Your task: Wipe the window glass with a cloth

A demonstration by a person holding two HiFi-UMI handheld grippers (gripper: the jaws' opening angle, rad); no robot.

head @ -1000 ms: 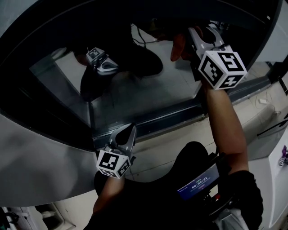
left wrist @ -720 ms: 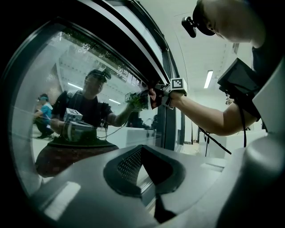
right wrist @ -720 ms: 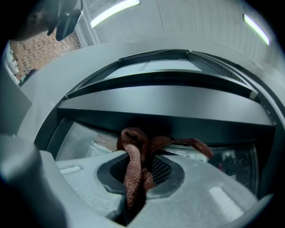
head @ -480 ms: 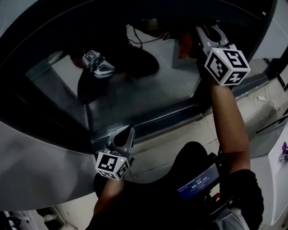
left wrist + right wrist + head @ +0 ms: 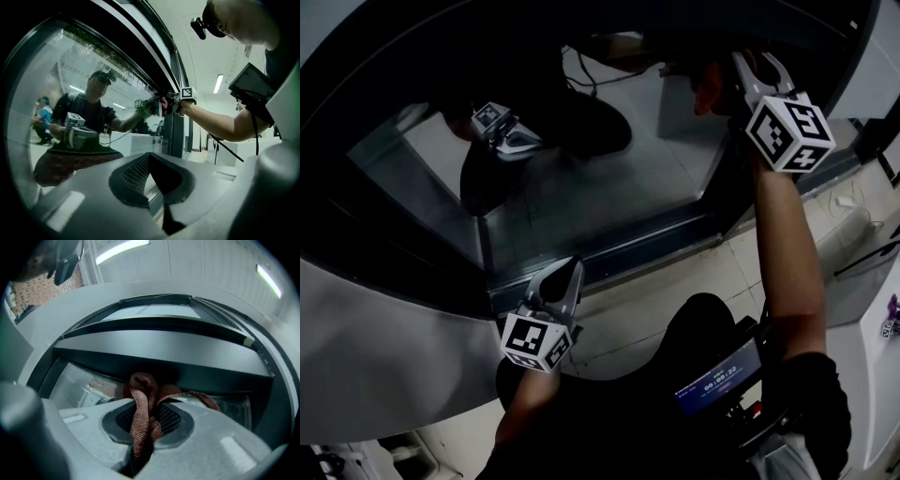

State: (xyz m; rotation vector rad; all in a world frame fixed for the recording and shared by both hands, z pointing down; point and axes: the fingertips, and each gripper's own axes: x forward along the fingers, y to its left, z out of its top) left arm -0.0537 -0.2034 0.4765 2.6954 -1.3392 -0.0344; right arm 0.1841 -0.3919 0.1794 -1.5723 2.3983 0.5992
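Observation:
The window glass (image 5: 600, 187) fills the upper head view and mirrors the person and both grippers. My right gripper (image 5: 757, 67) is raised at the pane's upper right, shut on a reddish-brown cloth (image 5: 708, 94) that is pressed toward the glass. In the right gripper view the cloth (image 5: 140, 399) hangs bunched between the jaws of the right gripper (image 5: 147, 418), below the dark top frame (image 5: 164, 333). My left gripper (image 5: 565, 277) stays low near the sill, shut with nothing in it. Its closed jaws (image 5: 151, 161) face the glass (image 5: 56, 84).
A dark metal sill (image 5: 647, 239) runs along the bottom of the pane above a pale tiled floor (image 5: 656, 300). A small lit screen (image 5: 717, 380) rides on the person's chest. A white counter edge (image 5: 881, 319) stands at the right.
My right gripper has carried the cloth rightward and a little upward along the glass. The left gripper has stayed where it was.

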